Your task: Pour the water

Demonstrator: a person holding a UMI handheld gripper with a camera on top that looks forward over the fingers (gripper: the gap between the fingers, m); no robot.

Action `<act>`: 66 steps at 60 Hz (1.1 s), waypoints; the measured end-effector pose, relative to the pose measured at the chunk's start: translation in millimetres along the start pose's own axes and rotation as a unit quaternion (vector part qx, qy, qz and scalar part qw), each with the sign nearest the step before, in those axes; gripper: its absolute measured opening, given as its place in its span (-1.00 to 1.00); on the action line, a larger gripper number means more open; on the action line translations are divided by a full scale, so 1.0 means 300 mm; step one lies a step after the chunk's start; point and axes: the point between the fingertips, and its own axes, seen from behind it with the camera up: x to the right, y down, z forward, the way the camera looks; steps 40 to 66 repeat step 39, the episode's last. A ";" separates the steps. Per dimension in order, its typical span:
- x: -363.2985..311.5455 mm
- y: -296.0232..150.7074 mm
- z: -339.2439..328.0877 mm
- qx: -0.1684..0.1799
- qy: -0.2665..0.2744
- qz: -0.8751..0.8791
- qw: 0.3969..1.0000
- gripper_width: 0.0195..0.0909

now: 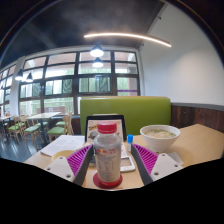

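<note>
**Bottle stands between the open fingers on the café table**

The gripper (107, 165) has its two fingers spread wide, and the purple pads (146, 160) on their inner faces are turned toward each other. Between them stands a clear plastic bottle (107, 152), upright, with a red cap on top and a red band at its bottom. A gap shows on each side of the bottle, so the pads do not press on it; the bottle rests on the table (200, 142) by itself.

Directly behind the bottle lies a flat thing that looks like a phone or a small tablet (124, 161), with a pale face and a dark edge; the view is too poor here to tell which it is. Just beyond it stands a small object with a blue top (130, 140), perhaps a little tube or bottle.

Ahead of the right finger, further on the table, there is a white bowl (159, 136), wide and round, well apart from the bottle. Ahead of the left finger lies a white tray or paper sheet (62, 146) near the edge of the table.

Beyond the table rises a green bench back (140, 110), and a dark chair back (105, 124) shows directly behind the bottle. At the left, other tables and chairs (35, 122) stand before large windows (60, 85). Lamps (97, 52) and a long light strip (140, 38) hang from the ceiling.
</note>
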 end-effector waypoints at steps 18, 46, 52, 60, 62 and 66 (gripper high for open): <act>-0.111 -0.063 -0.518 -0.008 -0.034 -0.010 0.999 0.75; -0.208 0.026 -1.073 -0.006 -0.043 -0.015 0.999 0.74; -0.208 0.026 -1.073 -0.006 -0.043 -0.015 0.999 0.74; -0.208 0.026 -1.073 -0.006 -0.043 -0.015 0.999 0.74; -0.208 0.026 -1.073 -0.006 -0.043 -0.015 0.999 0.74; -0.208 0.026 -1.073 -0.006 -0.043 -0.015 0.999 0.74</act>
